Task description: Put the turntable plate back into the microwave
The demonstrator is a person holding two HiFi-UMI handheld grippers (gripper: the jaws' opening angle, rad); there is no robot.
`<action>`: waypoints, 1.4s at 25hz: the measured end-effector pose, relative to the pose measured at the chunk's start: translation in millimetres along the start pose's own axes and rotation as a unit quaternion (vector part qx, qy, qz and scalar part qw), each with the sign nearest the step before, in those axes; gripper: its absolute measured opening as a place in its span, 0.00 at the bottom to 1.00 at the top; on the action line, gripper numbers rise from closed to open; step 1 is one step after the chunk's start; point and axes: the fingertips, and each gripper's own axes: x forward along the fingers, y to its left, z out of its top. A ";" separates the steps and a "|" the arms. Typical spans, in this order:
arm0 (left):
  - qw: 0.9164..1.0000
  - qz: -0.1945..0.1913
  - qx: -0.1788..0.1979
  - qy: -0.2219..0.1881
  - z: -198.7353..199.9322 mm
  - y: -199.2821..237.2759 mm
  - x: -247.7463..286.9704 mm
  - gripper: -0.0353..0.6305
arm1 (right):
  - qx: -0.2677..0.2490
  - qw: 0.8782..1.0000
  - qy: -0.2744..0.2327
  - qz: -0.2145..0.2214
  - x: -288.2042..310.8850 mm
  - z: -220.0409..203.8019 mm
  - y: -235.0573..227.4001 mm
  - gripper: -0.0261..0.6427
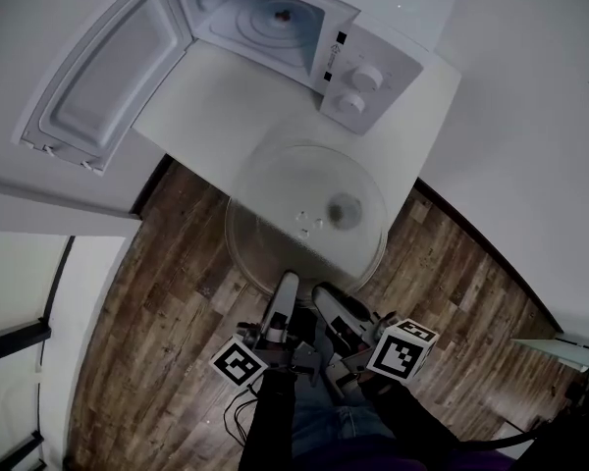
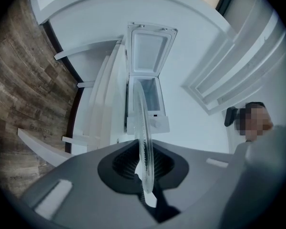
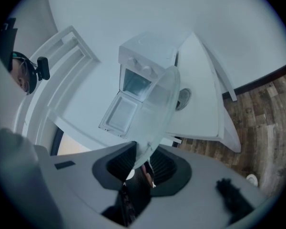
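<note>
The clear glass turntable plate hangs in the air over the front edge of the white table, lying roughly flat. My left gripper and right gripper are both shut on its near rim, side by side. The white microwave stands on the table beyond the plate, its door swung wide open to the left and its cavity bare. In the left gripper view the plate runs edge-on between the jaws toward the microwave. In the right gripper view the plate rises slanted from the jaws.
Dark wood-plank floor lies below the plate and the grippers. The table's front edge runs under the plate's far half. White walls close in on the right. The control panel with two knobs faces the plate.
</note>
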 end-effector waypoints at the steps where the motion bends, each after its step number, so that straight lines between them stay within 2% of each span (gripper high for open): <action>1: 1.000 -0.003 0.001 -0.006 2.3 -3.1 -0.2 0.10 | -0.007 1.000 0.003 0.004 1.2 0.9 3.7 0.18; 13: 0.996 -0.037 0.001 -0.076 22.5 -40.8 -3.4 0.10 | -0.058 0.996 0.026 0.059 8.4 12.8 43.8 0.19; 25: 0.993 -0.039 0.005 -0.111 34.8 -65.7 -0.9 0.10 | -0.073 0.990 0.048 0.109 13.7 26.1 71.7 0.19; 35: 0.991 -0.041 0.003 -0.128 60.7 -66.1 3.4 0.10 | -0.085 0.988 0.059 0.118 38.9 28.4 81.8 0.19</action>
